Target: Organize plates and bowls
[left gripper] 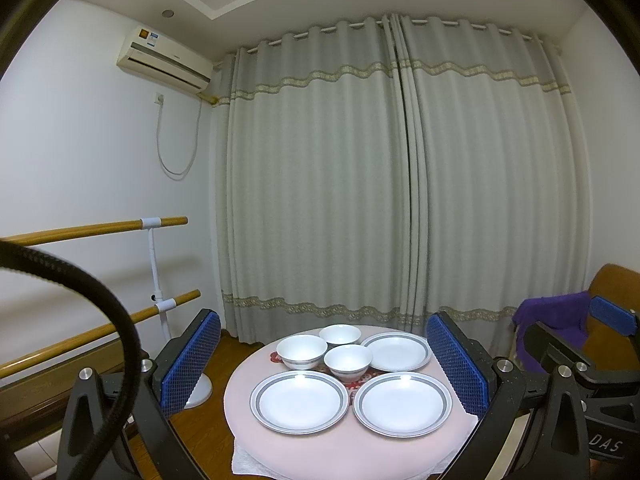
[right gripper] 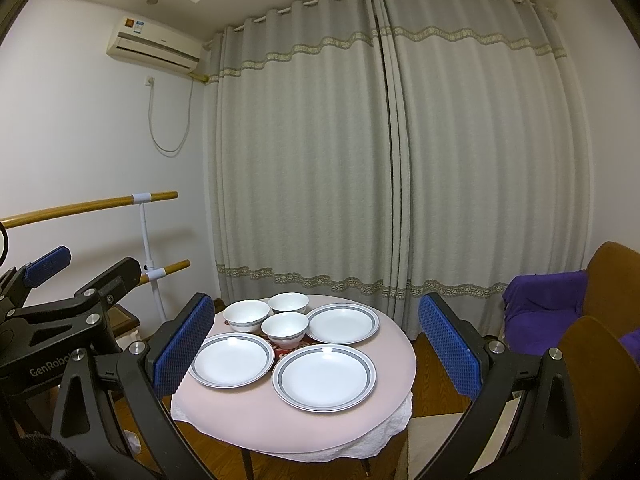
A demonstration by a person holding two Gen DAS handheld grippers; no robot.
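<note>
Three grey-banded white plates and three white bowls spread on a round pink worktop (left gripper: 280, 452), both tools held back and wide apart.

Left tool (left gripper: 324, 364) with blue-padded fingers spread, nothing between them but the view of the dishes beyond; right tool (right gripper: 320, 346) likewise spread and holding nothing. Near left plate (left gripper: 299, 401) and near right plate (left gripper: 402, 404) just beside each other at the front, far right plate (left gripper: 396, 351) behind, apart from both. Left bowl (left gripper: 301, 352), middle bowl (left gripper: 348, 362) and far bowl (left gripper: 340, 335) clustered close at the back left, upright; touching or not, hard to tell. Red patterned mat (left gripper: 354, 388) mostly hidden under the dishes, pattern unreadable. Front edge of the worktop cut off in the left wrist view; white cloth (right gripper: 384, 436) peeking from beneath its rim. Purple cloth (right gripper: 540, 304) draped over a brown chair (right gripper: 612, 276), partly cut by the lens edge.
</note>
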